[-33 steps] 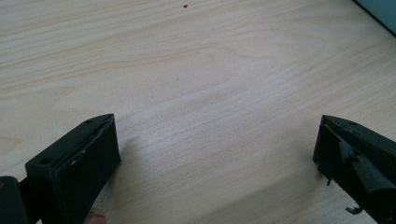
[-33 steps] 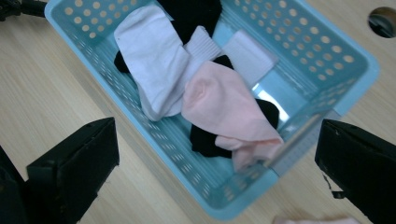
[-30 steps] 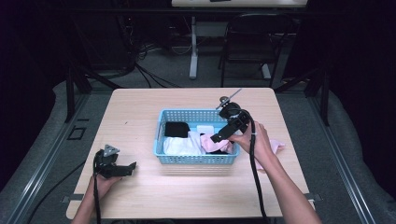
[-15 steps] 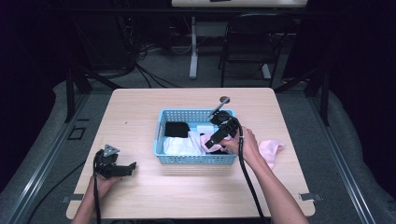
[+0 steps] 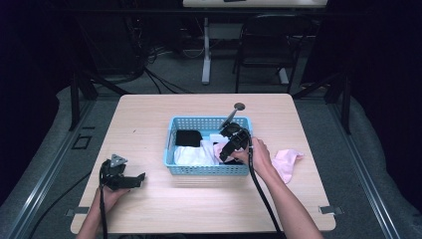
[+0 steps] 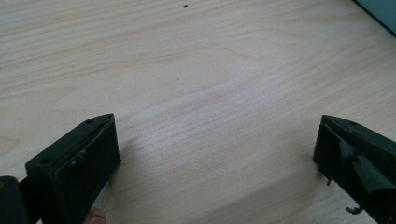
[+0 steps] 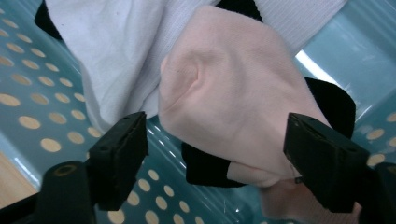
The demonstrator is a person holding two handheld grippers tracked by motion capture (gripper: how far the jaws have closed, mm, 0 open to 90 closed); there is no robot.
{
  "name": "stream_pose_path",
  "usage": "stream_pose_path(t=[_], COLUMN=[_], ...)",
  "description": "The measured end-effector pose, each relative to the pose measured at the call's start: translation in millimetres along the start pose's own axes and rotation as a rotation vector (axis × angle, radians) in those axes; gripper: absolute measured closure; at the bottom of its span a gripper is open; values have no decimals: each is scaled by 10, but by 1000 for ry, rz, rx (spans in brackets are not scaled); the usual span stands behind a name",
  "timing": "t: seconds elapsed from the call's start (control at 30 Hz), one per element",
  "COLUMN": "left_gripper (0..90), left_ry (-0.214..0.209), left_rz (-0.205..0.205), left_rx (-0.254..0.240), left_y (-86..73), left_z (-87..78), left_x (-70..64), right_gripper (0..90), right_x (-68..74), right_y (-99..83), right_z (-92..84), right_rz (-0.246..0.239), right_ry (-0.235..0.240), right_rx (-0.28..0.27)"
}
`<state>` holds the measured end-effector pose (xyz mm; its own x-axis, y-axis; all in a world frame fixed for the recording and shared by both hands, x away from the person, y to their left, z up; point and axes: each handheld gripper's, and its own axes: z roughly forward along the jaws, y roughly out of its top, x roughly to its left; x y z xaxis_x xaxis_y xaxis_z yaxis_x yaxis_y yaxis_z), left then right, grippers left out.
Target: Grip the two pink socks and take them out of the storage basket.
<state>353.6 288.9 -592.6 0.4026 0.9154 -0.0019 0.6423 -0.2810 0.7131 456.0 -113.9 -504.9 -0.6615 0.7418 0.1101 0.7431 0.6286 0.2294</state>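
So there's a light wooden bench [image 5: 199,199] with a blue plastic basket [image 5: 209,169] sitting roughly in the middle of it. Inside the basket there's a pile of cloth: a black piece [image 5: 188,138] toward the far left corner, a white piece [image 5: 191,156] along the near left side, and a pale pink piece [image 7: 233,93] toward the right.

The right gripper [image 5: 226,152] is down inside the right part of the basket, the person's right hand [image 5: 256,155] wrapped around it by the basket's right wall. In the right gripper view its jaws are spread wide, and the pink cloth sits between them, draped over something black [image 7: 205,170], with the white cloth [image 7: 116,51] just to the left of it. I can't tell whether either jaw is actually touching the cloth. The dotted basket floor [image 7: 37,107] shows underneath.

Another pink cloth [image 5: 287,162] lies on the bench just right of the basket, near the person's right forearm.

The left gripper [image 5: 130,180] is well apart from all that, low over the near left part of the bench, held by the left hand [image 5: 110,191]. In the left gripper view its jaws are wide apart with bare wood [image 6: 210,107] between them, holding nothing.
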Motion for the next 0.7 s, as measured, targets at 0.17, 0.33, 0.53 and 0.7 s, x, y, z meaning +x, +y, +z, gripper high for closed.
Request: stream_pose_path(t=[0.17, 0.33, 0.53, 0.7], left_gripper=[3, 3, 4, 3], left_ry=[0, 0, 0, 0], left_rz=[0, 0, 0, 0], left_rx=[0, 0, 0, 0], left_y=[0, 0, 0, 0], left_z=[0, 0, 0, 0], left_x=[0, 0, 0, 0], right_gripper=[343, 434, 675, 805], right_x=[-26, -46, -71, -91], right_y=[20, 23, 30, 15], right_z=[83, 150, 208, 220], right_rz=[8, 20, 24, 44], right_ry=[-9, -24, -41, -30], right_rx=[39, 64, 87, 72])
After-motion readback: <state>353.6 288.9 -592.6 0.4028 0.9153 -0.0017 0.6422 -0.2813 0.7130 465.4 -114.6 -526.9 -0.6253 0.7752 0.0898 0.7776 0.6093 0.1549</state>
